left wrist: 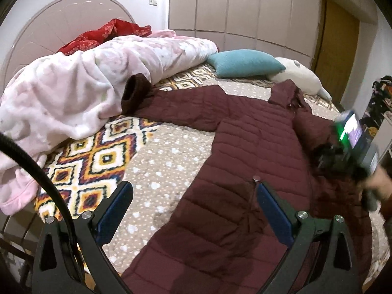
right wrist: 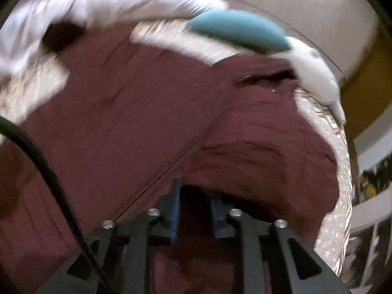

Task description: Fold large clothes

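A long maroon quilted coat (left wrist: 240, 152) lies spread on the bed, one sleeve (left wrist: 176, 103) stretched left with its dark cuff against the blanket. My left gripper (left wrist: 193, 196) is open and empty, just above the coat's lower left edge. My right gripper (right wrist: 194, 196) is shut on a fold of the coat's right sleeve (right wrist: 257, 152) and lifts it over the body (right wrist: 110, 122). That view is motion-blurred. The right gripper's body also shows in the left wrist view (left wrist: 352, 142) at the coat's right side.
A pink fleece blanket (left wrist: 73, 93) is heaped at the left and back of the bed. A teal pillow (left wrist: 242, 63) and a white plush toy (left wrist: 301, 76) lie beyond the coat's collar. The patterned bedspread (left wrist: 156, 161) shows left of the coat. A wardrobe (left wrist: 245, 5) stands behind.
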Tool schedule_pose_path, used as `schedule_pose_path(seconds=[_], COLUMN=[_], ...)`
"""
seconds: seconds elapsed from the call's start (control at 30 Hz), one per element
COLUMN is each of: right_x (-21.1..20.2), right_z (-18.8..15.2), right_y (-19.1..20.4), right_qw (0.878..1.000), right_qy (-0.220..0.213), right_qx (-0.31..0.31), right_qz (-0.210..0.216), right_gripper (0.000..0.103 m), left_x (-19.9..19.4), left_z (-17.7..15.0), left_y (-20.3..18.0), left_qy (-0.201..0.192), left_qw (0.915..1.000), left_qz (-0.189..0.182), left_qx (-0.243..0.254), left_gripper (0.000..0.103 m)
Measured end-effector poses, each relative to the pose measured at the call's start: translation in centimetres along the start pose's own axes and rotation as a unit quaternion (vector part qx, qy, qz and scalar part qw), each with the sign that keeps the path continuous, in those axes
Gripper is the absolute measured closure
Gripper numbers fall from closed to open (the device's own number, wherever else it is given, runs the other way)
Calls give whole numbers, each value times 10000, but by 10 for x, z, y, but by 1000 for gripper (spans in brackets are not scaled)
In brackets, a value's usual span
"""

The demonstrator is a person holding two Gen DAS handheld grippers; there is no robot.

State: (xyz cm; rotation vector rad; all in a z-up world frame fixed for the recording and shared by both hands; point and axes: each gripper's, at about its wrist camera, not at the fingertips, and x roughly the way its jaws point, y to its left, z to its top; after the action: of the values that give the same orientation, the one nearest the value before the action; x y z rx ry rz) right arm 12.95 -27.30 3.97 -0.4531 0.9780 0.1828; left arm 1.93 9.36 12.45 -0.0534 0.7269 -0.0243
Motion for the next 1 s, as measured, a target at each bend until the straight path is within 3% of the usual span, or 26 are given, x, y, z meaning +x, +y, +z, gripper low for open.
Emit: schedule_pose_path(seconds=[0.1, 0.17, 0.27, 0.37, 0.5, 0.57, 0.67, 0.73, 0.8, 0.93, 1.0], right_x=[2, -6, -27, -55, -58, -38, 3, 14, 13, -4, -13], right_z=[-18, -26, -39, -52, -50, -50, -47, -35, -14, 64, 112], right_y=[38, 45, 30, -6, -84, -118, -151, -159, -157, -114, -77], right_qw=[9974, 9969, 9994, 9977, 9685, 9449, 9021, 8906, 8940, 9262, 9403], right_qy=[-11, -34, -70, -298, -578, -484, -267, -303, -386, -633, -831], right_qx=[-591, -673, -341, 564, 2407, 3206, 4166, 4401, 4333, 3623, 3148], right_qz=[-417, -401, -40, 215, 282, 453, 1089, 1107, 1073, 836, 990], right_gripper=[48, 45, 45, 44, 27, 27, 28, 42, 65, 70, 70], left_x=[-5, -6, -7, -4, 0, 2, 7, 11, 15, 22, 22], left_z=[1, 0, -3, -7, -10, -12, -14, -15, -17, -20, -21], left_y=[2, 3, 3, 1, -1, 3, 13, 24, 34, 59, 70], left_qy=[-77, -84, -61, -28, 19, 20, 40, 34, 30, 100, 116], left_qw=[10000, 10000, 9998, 9996, 9995, 9994, 9994, 9994, 9993, 9981, 9972], left_qz=[23, -43, -166, -229, -286, -292, -261, -189, -112, 15, 61], left_qx=[33, -25, -135, -147, -127, -162, -229, -298, -368, -605, -738], left_gripper=[3, 3, 3, 3, 3, 3, 3, 3, 3, 3, 3])
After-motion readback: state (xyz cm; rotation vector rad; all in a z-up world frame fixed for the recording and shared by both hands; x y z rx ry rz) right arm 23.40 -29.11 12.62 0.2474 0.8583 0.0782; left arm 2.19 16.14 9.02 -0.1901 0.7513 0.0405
